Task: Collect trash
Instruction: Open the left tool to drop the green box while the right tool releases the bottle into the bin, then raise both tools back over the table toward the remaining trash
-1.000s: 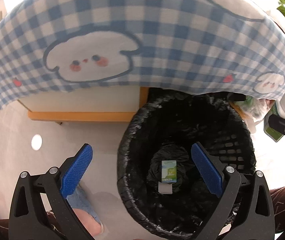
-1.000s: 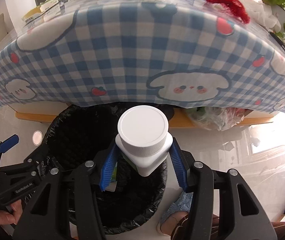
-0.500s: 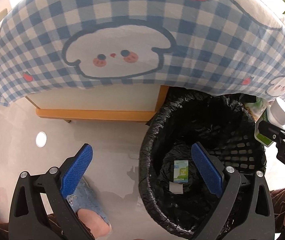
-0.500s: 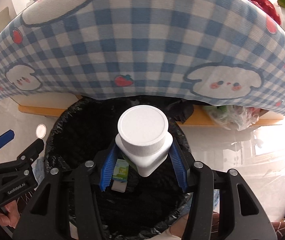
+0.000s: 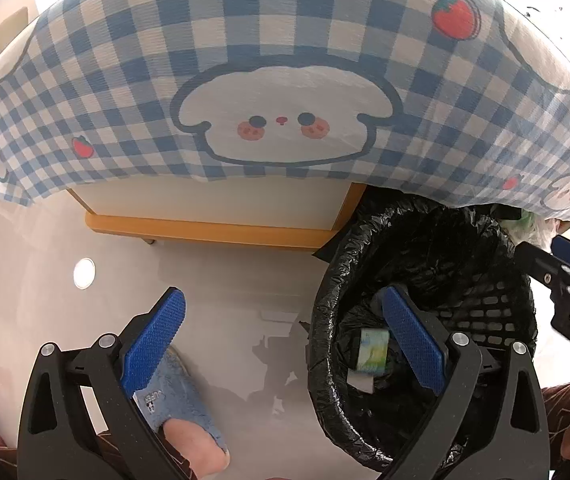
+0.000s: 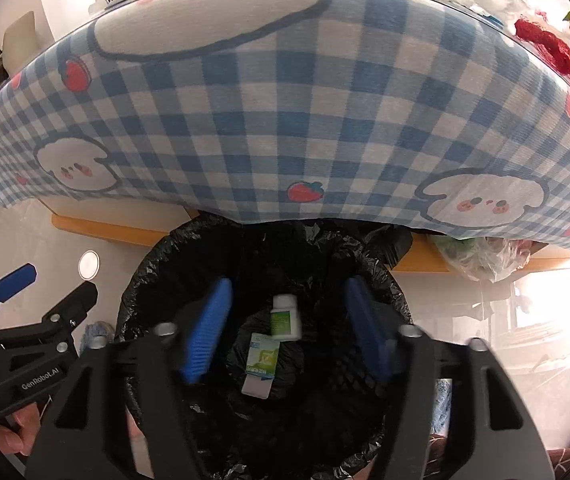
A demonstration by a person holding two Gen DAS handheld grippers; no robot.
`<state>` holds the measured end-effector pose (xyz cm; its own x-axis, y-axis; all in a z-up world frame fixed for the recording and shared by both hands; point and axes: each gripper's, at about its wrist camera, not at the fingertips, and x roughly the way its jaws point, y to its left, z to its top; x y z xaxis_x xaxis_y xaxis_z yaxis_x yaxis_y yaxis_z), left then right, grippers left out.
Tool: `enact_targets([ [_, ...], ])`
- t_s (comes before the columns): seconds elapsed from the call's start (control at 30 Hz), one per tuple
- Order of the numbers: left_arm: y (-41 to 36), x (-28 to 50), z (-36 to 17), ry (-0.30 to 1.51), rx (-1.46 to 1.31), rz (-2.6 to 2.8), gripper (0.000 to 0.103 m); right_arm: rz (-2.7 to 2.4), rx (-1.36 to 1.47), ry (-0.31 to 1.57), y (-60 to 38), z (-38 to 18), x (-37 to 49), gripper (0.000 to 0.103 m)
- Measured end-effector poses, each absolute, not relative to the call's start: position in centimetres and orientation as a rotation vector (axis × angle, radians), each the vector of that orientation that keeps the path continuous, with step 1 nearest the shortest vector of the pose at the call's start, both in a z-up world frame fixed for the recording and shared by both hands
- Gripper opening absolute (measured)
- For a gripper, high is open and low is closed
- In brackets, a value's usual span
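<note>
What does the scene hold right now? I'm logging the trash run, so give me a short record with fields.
bin: black-lined mesh waste bin on the floor by the table
in bin: white green-labelled plastic bottle; small green-and-white carton
right gripper: open, empty, above the bin; jaws have just been opening
left gripper: open, empty
table: blue checked tablecloth

The bin's (image 6: 369, 276) mouth lay open from above, while the tablecloth (image 6: 285, 120) overhung its far rim.

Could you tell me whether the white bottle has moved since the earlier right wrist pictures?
Yes. The bottle has dropped from between the right gripper fingers, which have just been opening, down into the bin, beside the carton.
</note>
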<state>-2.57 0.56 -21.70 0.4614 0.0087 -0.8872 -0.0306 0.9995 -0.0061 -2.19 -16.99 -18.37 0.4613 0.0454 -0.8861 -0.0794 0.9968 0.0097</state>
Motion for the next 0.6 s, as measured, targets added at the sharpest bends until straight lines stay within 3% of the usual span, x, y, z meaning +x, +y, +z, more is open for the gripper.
enact_targets([
  [0.1,0.5,-2.5,-21.7,1.093,-0.021,0.026,0.097,0.073,-0.040,1.095,-17.0,-18.3,-2.2,0.070],
  [0.13,0.5,-2.5,-21.7,1.091,-0.020,0.026,0.097,0.070,-0.043,1.099,-17.0,-18.2,-2.1,0.078],
  [0.2,0.5,-2.5,-21.6,1.092,-0.018,0.030,0.097,0.057,-0.050,1.095,-17.2,-18.2,-2.0,0.085],
  [0.33,0.4,-2.5,-20.9,1.093,-0.022,0.037,0.097,0.028,-0.047,1.107,-17.9,-17.2,-1.9,0.093],
  [0.6,-0.9,-2.6,-18.0,1.071,-0.008,0.035,0.097,-0.025,-0.023,1.087,-19.6,-14.4,-2.1,0.095],
])
